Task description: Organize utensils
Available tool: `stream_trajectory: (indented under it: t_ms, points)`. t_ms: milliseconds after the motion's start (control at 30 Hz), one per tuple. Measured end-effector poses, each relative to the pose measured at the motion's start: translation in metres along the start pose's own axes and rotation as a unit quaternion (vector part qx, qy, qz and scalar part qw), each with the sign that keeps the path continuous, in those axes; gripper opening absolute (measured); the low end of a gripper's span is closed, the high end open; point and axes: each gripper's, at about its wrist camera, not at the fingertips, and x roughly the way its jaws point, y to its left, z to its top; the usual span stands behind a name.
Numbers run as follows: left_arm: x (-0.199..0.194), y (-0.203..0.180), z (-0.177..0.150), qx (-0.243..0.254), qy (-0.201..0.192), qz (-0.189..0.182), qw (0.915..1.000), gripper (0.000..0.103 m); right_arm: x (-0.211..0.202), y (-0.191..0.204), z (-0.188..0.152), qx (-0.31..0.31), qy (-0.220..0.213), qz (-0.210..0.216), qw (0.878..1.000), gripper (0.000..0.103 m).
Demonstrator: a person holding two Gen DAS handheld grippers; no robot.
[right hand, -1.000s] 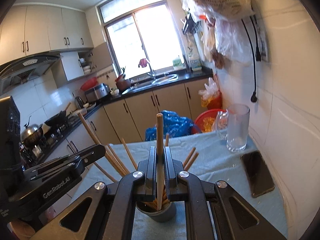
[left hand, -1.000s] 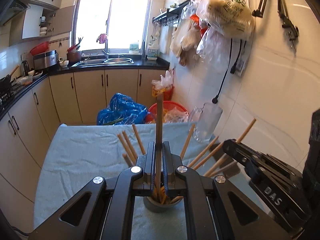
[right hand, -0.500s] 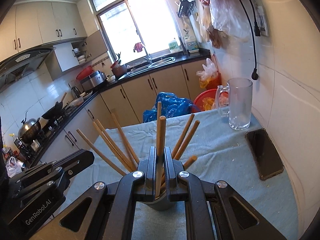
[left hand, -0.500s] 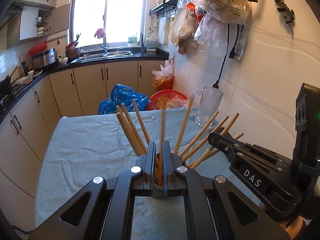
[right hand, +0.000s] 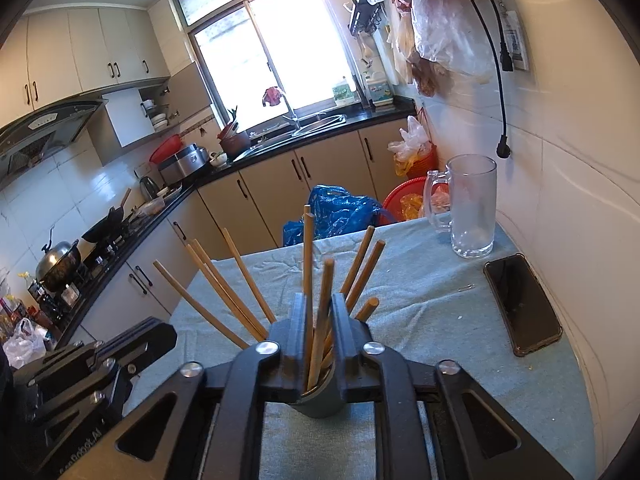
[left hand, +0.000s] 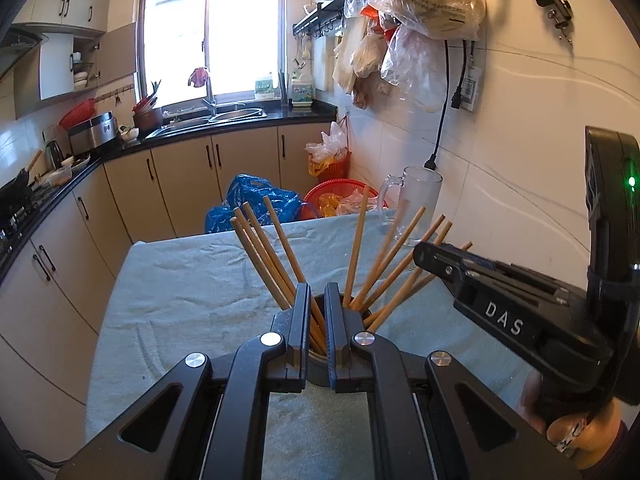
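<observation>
The left gripper point(left hand: 317, 320) hovers over the grey cup point(left hand: 318, 372) with its jaws nearly closed and nothing gripped between them. The right gripper point(right hand: 317, 330) has just been opening; its jaws stand slightly apart with loose chopsticks point(right hand: 316, 312) rising between them, pads not pressing. More chopsticks fan out of the cup to both sides of each gripper, crowding the approach. Beyond the right gripper, to its right on the blue cloth point(right hand: 420, 304), lie a dark phone point(right hand: 522, 304) and a glass mug point(right hand: 472, 208) by the wall.
</observation>
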Motion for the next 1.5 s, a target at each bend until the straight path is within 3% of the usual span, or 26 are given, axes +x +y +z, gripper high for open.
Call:
stream_trajectory:
  t_ms: [333,400,467,833,967,1067,1333,1500]
  points:
    - [-0.010,0.007,-0.006,-0.021,0.013,0.004,0.9997,0.009,-0.026,0.002,0.001,0.004,-0.020,0.004,1.000,0.034]
    - [-0.015,0.010,-0.008,-0.026,0.014,0.006,0.9996,0.018,-0.034,0.002,0.002,0.005,-0.025,0.005,1.000,0.038]
    - [-0.024,0.013,-0.010,-0.034,0.010,0.009,0.9993,0.037,-0.042,0.002,0.002,0.004,-0.030,0.005,1.000,0.040]
    - [-0.067,0.028,-0.037,-0.061,0.002,0.035,0.9975,0.068,-0.072,0.001,-0.021,-0.035,-0.016,-0.025,0.999,0.050]
    - [-0.089,0.026,-0.050,-0.054,-0.023,0.061,0.9964,0.085,-0.080,0.000,-0.035,-0.055,0.003,-0.036,0.998,0.053]
    - [-0.112,0.019,-0.060,-0.038,-0.055,0.100,0.9927,0.093,-0.088,0.001,-0.049,-0.066,0.014,-0.045,0.997,0.054]
    - [-0.169,0.006,-0.084,-0.041,-0.127,0.159,0.9782,0.103,-0.120,0.005,-0.092,-0.057,0.023,-0.050,0.997,0.061]
    - [-0.195,-0.002,-0.099,-0.046,-0.140,0.164,0.9754,0.103,-0.137,0.010,-0.113,-0.050,0.018,-0.050,0.997,0.066]
